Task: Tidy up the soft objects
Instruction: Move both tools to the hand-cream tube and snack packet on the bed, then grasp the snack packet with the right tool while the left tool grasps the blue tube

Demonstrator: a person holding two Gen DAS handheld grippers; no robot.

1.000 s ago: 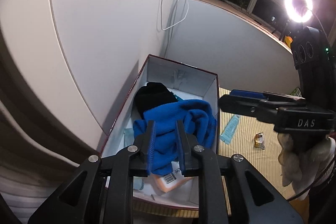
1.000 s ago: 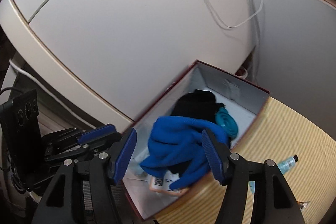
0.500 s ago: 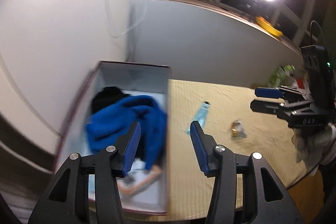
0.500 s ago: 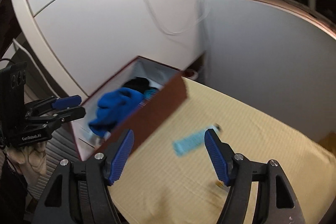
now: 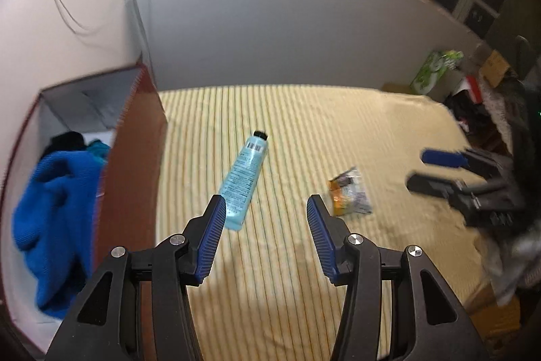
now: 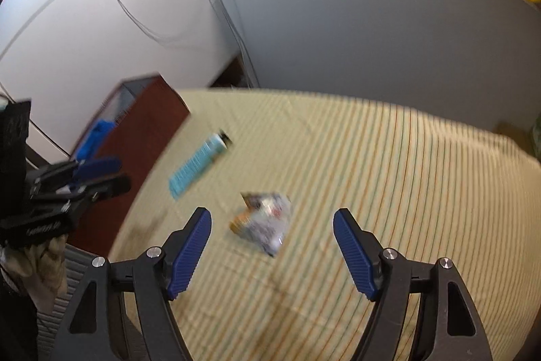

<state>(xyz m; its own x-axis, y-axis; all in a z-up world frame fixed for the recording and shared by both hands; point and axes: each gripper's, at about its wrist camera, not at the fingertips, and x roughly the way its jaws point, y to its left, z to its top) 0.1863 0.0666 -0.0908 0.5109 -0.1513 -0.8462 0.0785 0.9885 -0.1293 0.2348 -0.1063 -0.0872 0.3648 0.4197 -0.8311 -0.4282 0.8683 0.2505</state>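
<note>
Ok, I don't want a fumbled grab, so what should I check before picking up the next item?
1. Left gripper empty, jaws just opened: ok.
2. Right gripper empty, jaws just widened: ok.
3. Blue cloth inside the box: ok.
4. Tube lies flat on the striped cloth, clear of the box: ok.
5. Snack packet ahead of the right gripper, nothing on it: ok.
6. Packet's exact outline: cannot tell, blurred.

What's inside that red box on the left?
In the box: a blue cloth, something black and a bit of teal behind. Whatever lies underneath is covered.
</note>
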